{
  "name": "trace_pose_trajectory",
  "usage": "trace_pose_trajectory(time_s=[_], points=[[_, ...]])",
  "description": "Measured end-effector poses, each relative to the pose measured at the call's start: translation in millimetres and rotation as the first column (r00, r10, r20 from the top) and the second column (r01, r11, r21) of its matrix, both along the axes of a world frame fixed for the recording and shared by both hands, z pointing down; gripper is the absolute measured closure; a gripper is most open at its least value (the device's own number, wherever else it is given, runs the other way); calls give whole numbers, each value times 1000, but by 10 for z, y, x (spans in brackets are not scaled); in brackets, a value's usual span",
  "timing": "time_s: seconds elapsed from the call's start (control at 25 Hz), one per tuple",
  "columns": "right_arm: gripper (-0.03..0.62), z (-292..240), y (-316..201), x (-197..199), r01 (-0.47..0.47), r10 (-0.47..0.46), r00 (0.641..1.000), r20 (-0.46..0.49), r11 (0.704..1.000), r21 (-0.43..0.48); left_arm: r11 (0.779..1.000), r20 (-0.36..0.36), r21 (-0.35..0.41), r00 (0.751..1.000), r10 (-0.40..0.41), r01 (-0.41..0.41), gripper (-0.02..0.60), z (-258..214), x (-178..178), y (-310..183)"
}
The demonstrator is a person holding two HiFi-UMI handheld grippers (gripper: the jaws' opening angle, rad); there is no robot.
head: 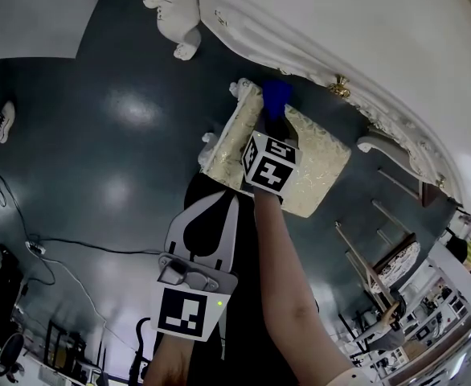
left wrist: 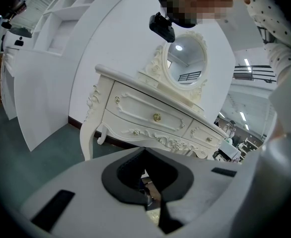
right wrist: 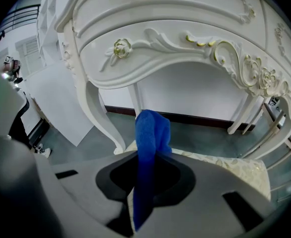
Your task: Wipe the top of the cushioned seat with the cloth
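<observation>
While over the cushioned seat (head: 320,167), blue cloth (right wrist: 150,143) in right gripper (right wrist: 134,209)

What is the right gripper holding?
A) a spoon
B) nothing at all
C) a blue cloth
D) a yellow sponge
C: in the right gripper view, the right gripper is shut on the blue cloth, which sticks up out of it above the cushioned seat.
</observation>
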State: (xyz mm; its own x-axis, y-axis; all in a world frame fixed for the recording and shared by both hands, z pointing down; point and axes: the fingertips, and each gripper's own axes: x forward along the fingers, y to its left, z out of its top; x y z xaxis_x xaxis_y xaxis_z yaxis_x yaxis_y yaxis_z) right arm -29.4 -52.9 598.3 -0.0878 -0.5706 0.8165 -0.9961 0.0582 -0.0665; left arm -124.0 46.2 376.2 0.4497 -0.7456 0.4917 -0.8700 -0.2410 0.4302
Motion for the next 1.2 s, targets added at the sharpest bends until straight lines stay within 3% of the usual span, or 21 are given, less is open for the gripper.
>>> trace_pose_trajectory(time_s=[1.2], points=[[530, 21, -120, -403, 91, -91, 995, 46, 996, 3, 999, 6, -2, 999, -34, 34, 583, -7, -133, -26]])
